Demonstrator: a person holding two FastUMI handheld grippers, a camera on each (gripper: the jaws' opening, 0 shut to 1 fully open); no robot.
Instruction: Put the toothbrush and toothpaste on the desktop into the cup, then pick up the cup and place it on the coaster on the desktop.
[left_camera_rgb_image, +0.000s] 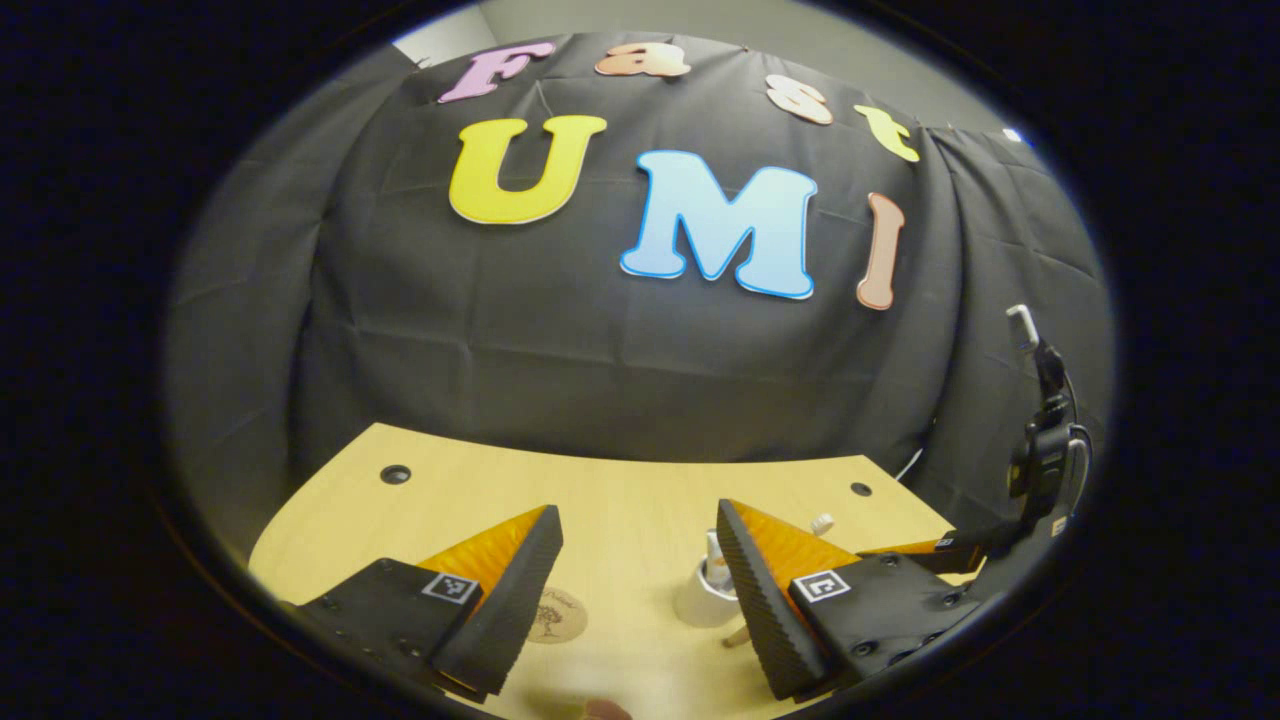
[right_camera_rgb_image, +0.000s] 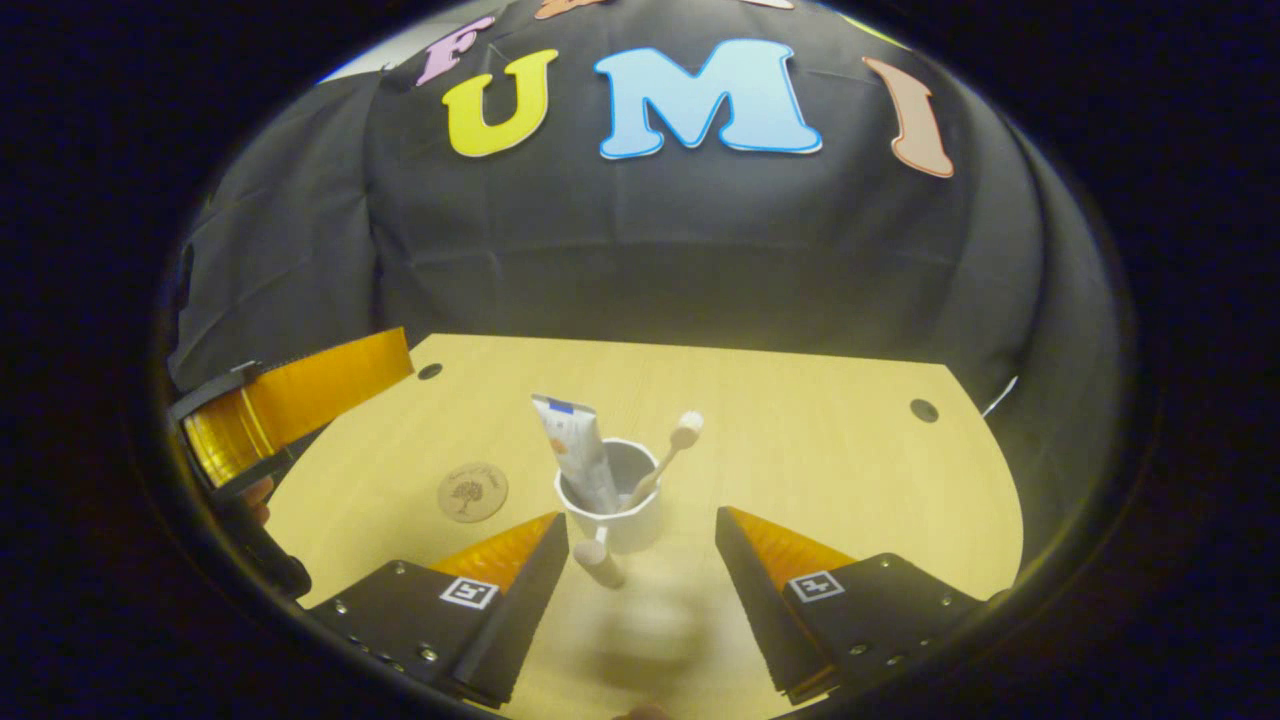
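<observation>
Cup: white faceted cup (right_camera_rgb_image: 612, 505), upright on the tabletop.
Contents: white toothpaste tube (right_camera_rgb_image: 577, 450); pale toothbrush (right_camera_rgb_image: 664, 459), leaning.
Coaster: round wooden coaster (right_camera_rgb_image: 472, 492), left of the cup, apart.

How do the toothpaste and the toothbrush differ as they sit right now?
The toothpaste is a flat, wide tube leaning toward the cup's left side; the toothbrush is a thin stick leaning to its right. The toothpaste's crimped end is up, while the toothbrush shows its bristle head up. The toothpaste carries printing; the toothbrush is plain and pale. Both stand inside the white cup, beside the coaster.
</observation>
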